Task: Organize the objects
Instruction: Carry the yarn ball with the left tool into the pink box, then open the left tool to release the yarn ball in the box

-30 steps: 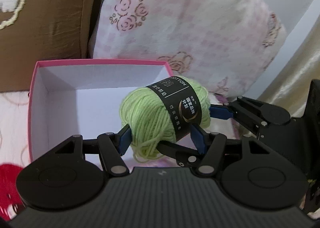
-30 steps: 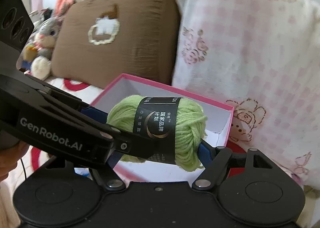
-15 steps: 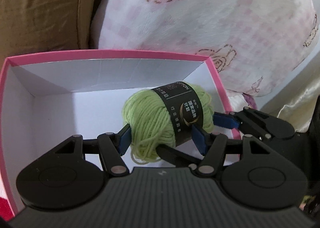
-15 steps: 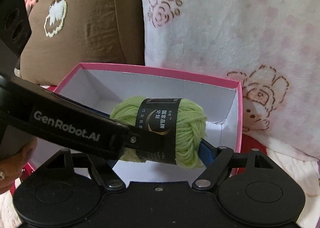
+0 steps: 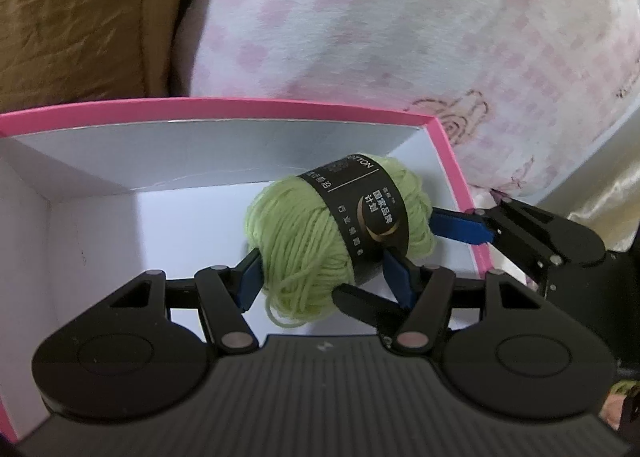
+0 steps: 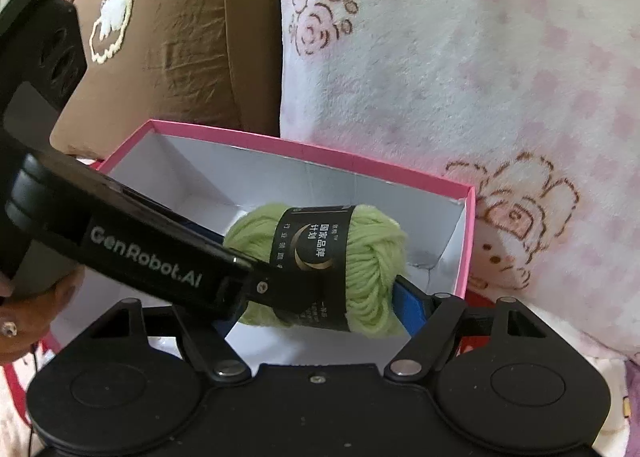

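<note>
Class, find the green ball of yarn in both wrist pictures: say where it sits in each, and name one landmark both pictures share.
Left wrist view: the green ball of yarn sits just right of centre, over the box's white floor.
Right wrist view: the yarn is at centre, in front of the box's right wall.
Shared landmark: the pink box rim behind it.

brown cushion [image 6: 180, 69], pink-and-white floral blanket [image 5: 420, 37], cream curtain [image 5: 608, 193] at right
</note>
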The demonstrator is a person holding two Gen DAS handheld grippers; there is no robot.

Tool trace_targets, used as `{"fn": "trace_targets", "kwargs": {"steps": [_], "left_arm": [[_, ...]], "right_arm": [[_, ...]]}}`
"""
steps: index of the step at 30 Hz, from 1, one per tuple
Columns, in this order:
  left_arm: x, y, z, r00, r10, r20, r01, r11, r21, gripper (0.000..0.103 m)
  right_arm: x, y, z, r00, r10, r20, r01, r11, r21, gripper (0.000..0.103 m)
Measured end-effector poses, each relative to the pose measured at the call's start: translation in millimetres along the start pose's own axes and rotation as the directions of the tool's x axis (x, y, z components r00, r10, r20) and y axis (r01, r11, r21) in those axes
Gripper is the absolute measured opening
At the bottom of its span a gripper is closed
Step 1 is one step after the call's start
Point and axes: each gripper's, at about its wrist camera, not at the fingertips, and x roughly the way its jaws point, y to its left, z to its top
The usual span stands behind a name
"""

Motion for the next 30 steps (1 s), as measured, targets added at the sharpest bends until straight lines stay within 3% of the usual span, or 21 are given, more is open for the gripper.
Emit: {"fn": "trace_targets", "kwargs": {"steps": [8,11,15,16,19,26,28,30], "left_arm": [[14.5,4.2,-0.3,0.997,0.072,-0.001,-0.072,0.997,-0.013,0.056],[17.3,-10.8,1.1,0.993,0.11,0.035,-0.112,0.992,0.06,0.056],[27.1,-28.1,8.9,0.998,0.054,0.045,-0.058,0.992,0.11,0.051],[29.9,-32.3,10.9,0.996,0.066,0.053,-0.072,0.991,0.116,0.052],[31.9,-37.5,15.2,0.992,0.106,0.07,-0.114,0.985,0.131,0.053],[14.5,-27.5,12.0,0.995,0.073,0.066,-0.078,0.994,0.082,0.053],[17.5,-24.5,14.0,0.997,0.07,0.042,-0.072,0.996,0.049,0.051],[21.1,-16.6,10.2,0.998,0.066,0.021,-0.065,0.998,-0.002,0.043]], "right_arm": [[14.5,22.8,-3.1,0.991,-0.123,-0.058,0.113,0.983,-0.147,0.053],[12.9,20.9,-4.4,0.991,-0.126,-0.039,0.119,0.983,-0.14,0.046],[5.7,11.5,-5.3,0.998,-0.053,-0.014,0.052,0.994,-0.093,0.046],[5.3,10.5,-5.8,0.999,-0.053,-0.013,0.051,0.994,-0.093,0.046],[11.4,15.8,-5.1,0.996,-0.089,-0.026,0.084,0.985,-0.15,0.042],[27.8,25.9,4.0,0.983,-0.185,-0.018,0.178,0.965,-0.19,0.042],[29.9,27.0,6.5,0.982,-0.189,-0.016,0.183,0.966,-0.183,0.042],[29.6,30.5,5.9,0.982,-0.188,-0.01,0.182,0.964,-0.191,0.042]]}}
